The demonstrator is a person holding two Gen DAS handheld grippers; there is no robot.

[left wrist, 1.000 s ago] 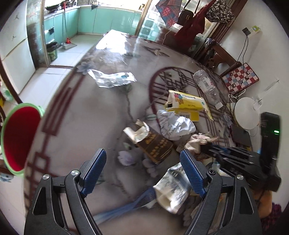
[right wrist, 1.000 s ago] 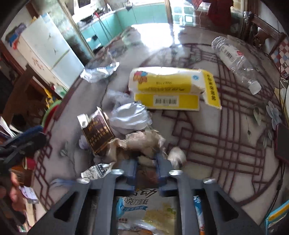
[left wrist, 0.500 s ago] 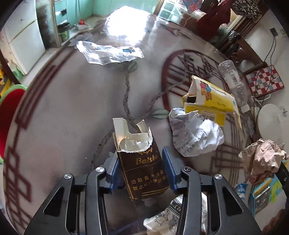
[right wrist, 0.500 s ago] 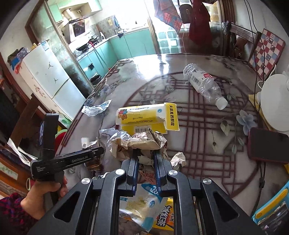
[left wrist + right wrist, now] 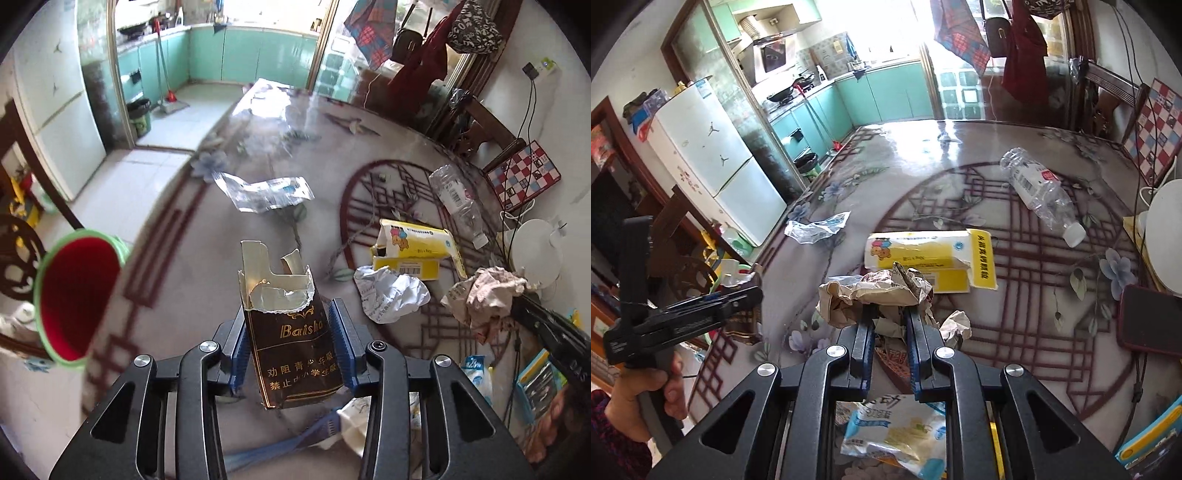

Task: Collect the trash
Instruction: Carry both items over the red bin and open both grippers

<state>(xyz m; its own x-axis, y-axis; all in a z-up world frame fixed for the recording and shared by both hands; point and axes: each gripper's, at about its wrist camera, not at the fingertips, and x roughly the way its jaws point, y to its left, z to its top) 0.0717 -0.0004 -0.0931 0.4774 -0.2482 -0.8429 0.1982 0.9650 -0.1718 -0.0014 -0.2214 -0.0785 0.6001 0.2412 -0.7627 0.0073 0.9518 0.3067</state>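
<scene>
My left gripper (image 5: 290,314) is shut on a torn dark brown cigarette pack (image 5: 291,339) and holds it above the table. My right gripper (image 5: 888,314) is shut on a wad of crumpled brown paper (image 5: 875,291), lifted off the table; the wad also shows in the left wrist view (image 5: 487,295). A red bin with a green rim (image 5: 74,299) stands beside the table at the left. A yellow tissue box (image 5: 931,258), a clear plastic bottle (image 5: 1041,192), a clear wrapper (image 5: 816,227) and a crumpled white paper (image 5: 391,293) lie on the table.
A snack bag (image 5: 901,432) lies under my right gripper. A dark red phone (image 5: 1148,321) and a white round object (image 5: 1167,232) sit at the right edge. A fridge (image 5: 713,162) and a chair stand to the left of the table.
My left gripper has lifted the cigarette pack off the table, and the red bin has come into view at the left. My right gripper has risen a little with the paper wad.
</scene>
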